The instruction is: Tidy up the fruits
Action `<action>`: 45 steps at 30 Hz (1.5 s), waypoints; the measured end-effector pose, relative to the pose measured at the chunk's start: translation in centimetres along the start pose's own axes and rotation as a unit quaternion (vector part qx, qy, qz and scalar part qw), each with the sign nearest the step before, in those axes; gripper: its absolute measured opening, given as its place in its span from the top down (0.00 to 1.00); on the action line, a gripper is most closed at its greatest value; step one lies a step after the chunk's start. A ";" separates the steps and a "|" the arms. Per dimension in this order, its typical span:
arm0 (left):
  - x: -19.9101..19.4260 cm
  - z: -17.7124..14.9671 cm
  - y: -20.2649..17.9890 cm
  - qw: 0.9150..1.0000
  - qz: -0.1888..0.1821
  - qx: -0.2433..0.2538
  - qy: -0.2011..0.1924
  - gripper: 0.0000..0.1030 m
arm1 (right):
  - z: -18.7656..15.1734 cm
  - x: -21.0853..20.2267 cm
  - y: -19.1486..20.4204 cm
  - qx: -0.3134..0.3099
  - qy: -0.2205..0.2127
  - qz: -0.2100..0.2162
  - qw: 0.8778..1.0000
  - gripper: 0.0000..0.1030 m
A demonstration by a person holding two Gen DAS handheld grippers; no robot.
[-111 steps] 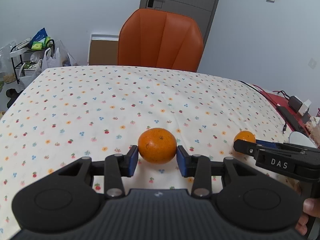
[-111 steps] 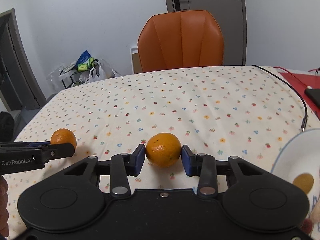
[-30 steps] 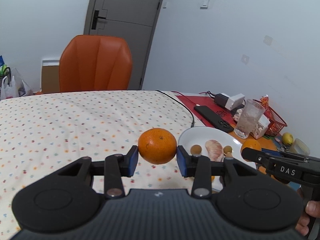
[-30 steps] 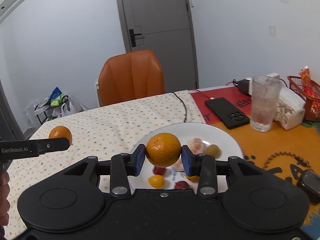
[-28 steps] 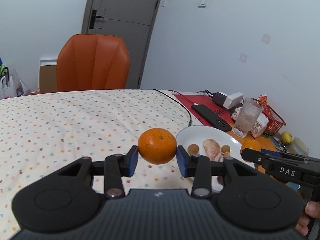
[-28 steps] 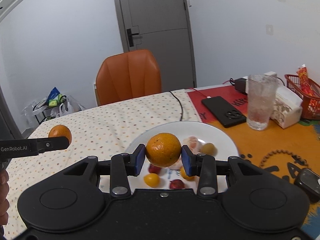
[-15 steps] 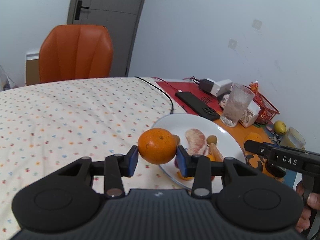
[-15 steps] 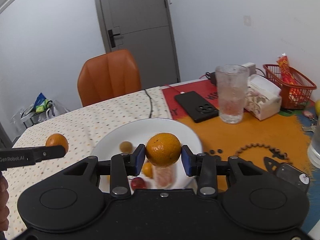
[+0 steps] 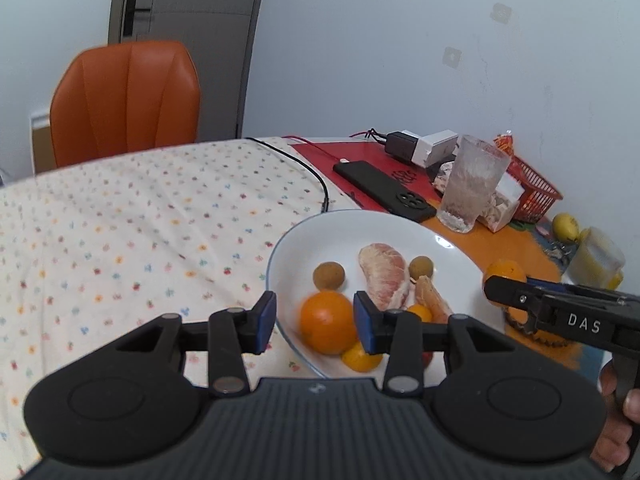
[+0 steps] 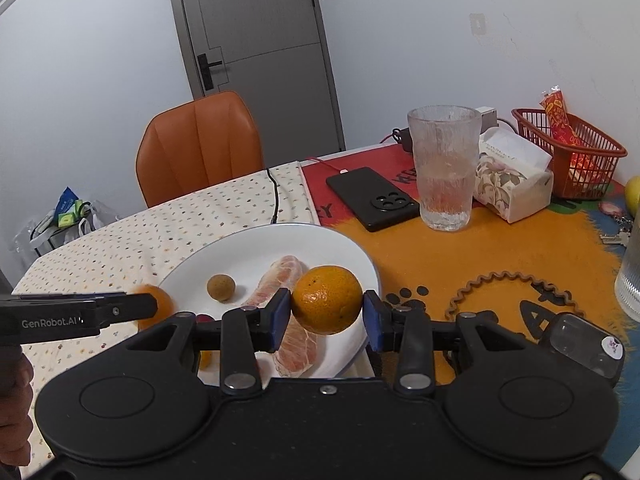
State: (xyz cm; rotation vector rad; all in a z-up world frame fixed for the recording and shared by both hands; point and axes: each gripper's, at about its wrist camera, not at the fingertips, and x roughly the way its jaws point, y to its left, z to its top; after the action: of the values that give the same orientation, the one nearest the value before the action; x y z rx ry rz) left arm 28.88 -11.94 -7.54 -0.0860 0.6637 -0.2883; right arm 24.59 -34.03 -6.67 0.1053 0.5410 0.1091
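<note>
A white plate (image 9: 448, 248) (image 10: 256, 240) holds a peeled citrus piece (image 9: 384, 276), two small brown fruits and a few small orange and red ones. In the left wrist view an orange (image 9: 328, 322) shows blurred over the plate's near side, just past my left gripper (image 9: 315, 322). A strip of plate shows between it and the left pad, so the pads do not press it. My right gripper (image 10: 326, 314) is shut on a second orange (image 10: 327, 300) above the plate's right edge. The left gripper (image 10: 148, 308) reaches in from the left of the plate.
Right of the plate, on the orange mat, stand a ribbed glass (image 10: 444, 168), a black phone (image 10: 372, 196), a tissue box (image 10: 512, 184) and a red basket (image 10: 576, 156). A black cable (image 9: 304, 172) crosses the dotted cloth. An orange chair (image 9: 124, 100) stands behind the table.
Both grippers came from the dotted cloth to the plate and lowered. The left orange now looks smaller and blurred, loose from the left pad. The right orange remains gripped.
</note>
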 end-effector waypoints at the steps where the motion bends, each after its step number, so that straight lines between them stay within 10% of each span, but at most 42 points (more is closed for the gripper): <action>1: 0.0 0.1 0.1 1.000 -0.002 -0.004 0.000 0.60 | 0.0 0.1 0.0 0.000 0.001 -0.002 1.000 0.64; 11: -1.7 -0.1 1.3 1.000 0.007 -0.026 -0.004 0.54 | 0.0 -0.2 0.3 0.005 -0.012 0.002 1.000 0.53; 25: -7.3 -0.4 3.6 0.998 0.030 -0.047 -0.031 0.16 | -0.1 -2.0 4.2 -0.009 -0.018 0.056 0.998 0.35; 37: -11.8 -1.6 6.3 0.994 0.058 -0.086 -0.034 0.11 | -0.3 -4.3 6.8 -0.024 -0.036 0.089 0.995 0.01; 45: -15.1 -3.0 6.4 0.991 0.083 -0.088 -0.050 0.04 | -0.6 -5.7 7.7 -0.025 -0.031 0.081 0.996 0.00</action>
State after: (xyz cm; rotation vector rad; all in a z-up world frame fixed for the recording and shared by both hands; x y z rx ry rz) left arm 17.25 -1.39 -2.01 -0.2108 0.5909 -0.0647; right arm 18.83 -27.07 -3.33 0.1032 0.4677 0.2772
